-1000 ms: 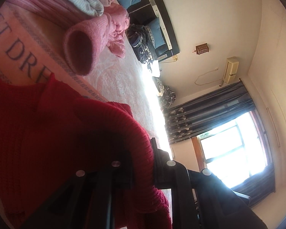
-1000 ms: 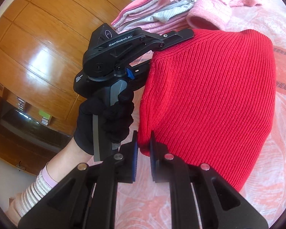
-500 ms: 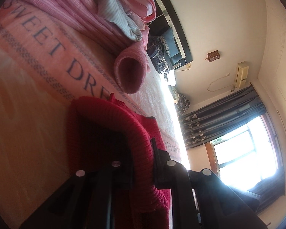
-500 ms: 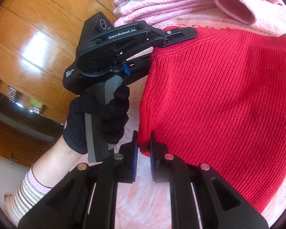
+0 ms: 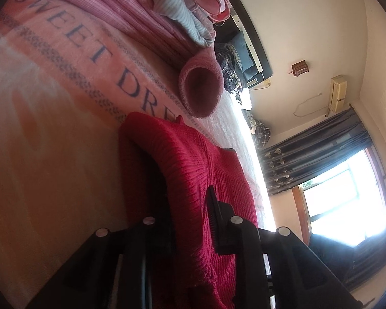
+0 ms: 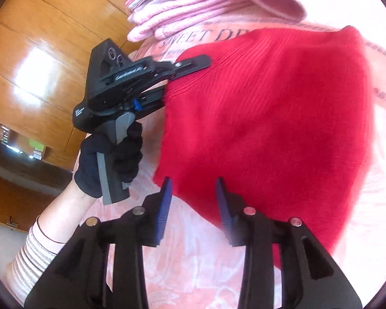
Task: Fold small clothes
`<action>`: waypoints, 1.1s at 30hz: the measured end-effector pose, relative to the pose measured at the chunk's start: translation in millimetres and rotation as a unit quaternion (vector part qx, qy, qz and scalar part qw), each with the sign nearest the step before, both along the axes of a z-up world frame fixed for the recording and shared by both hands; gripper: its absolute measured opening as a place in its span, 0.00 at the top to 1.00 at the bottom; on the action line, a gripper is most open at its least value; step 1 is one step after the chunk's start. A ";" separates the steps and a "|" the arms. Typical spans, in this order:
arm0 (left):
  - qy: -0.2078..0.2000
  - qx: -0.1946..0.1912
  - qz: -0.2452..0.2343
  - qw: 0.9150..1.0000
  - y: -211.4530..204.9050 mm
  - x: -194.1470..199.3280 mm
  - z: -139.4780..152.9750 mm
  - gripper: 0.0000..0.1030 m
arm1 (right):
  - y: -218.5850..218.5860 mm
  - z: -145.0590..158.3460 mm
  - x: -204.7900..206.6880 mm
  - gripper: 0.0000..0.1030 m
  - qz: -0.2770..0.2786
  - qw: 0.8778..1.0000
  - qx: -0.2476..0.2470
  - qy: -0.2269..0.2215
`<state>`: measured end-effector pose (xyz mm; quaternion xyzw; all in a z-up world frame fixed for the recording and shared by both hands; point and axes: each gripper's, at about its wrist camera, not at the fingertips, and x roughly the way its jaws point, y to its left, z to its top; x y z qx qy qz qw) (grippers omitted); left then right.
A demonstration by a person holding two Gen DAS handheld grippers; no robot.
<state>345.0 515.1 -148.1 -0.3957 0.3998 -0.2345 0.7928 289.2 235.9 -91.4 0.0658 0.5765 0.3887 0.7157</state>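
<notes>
Letting go is the news of this moment: the right gripper (image 6: 194, 200), which half a second ago was clamped on the lower corner of the red knitted sweater (image 6: 270, 118), now has its jaws spread wide with the blue pads clear of the cloth, the hem edge lying just beyond their tips. The left gripper (image 5: 190, 221) has not followed; in its own view a thick roll of red knit runs between its jaws, which remain closed on it, and the right wrist view shows that tool, held by a black-gloved hand (image 6: 110, 159), biting the corner of the sweater nearest the stack of folded pink and grey clothes (image 6: 182, 7). Compared with a second ago the sweater has come down from hanging and now lies spread on the bed's blanket (image 5: 51, 154), just on the near side of the printed "SWEET DRE…" lettering, with the stack beyond that lettering. I read this as the fold having been laid down, one side released, the other about to be. The sweater is a chunky ribbed knit, soft, heavy enough to drape in rounded folds rather than creases. The blanket is a fuzzy peach-pink fleece with dark lettering and braided border lines. A pink fuzzy cuff or sleeve opening (image 5: 200, 87) gapes like a tube beside the stack, just past the sweater's far edge.
</notes>
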 end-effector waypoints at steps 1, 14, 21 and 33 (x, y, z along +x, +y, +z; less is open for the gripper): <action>0.000 0.005 -0.002 1.000 -2.6 -0.1 1.6 0.73 | -14.0 3.5 1.8 0.55 -0.015 1.000 -0.006 -0.003; 0.020 0.034 -0.013 0.999 -19.3 -6.0 -10.5 0.70 | -81.6 -20.9 4.9 0.51 -0.106 0.990 -0.082 0.047; 0.019 0.062 -0.038 0.997 -34.3 -12.8 -6.9 0.63 | -94.4 -42.6 5.2 0.49 -0.118 0.987 -0.082 0.071; 0.021 0.110 -0.066 0.992 -40.7 -30.8 -3.4 0.60 | -88.3 -39.8 0.0 0.88 -0.075 0.991 -0.104 0.050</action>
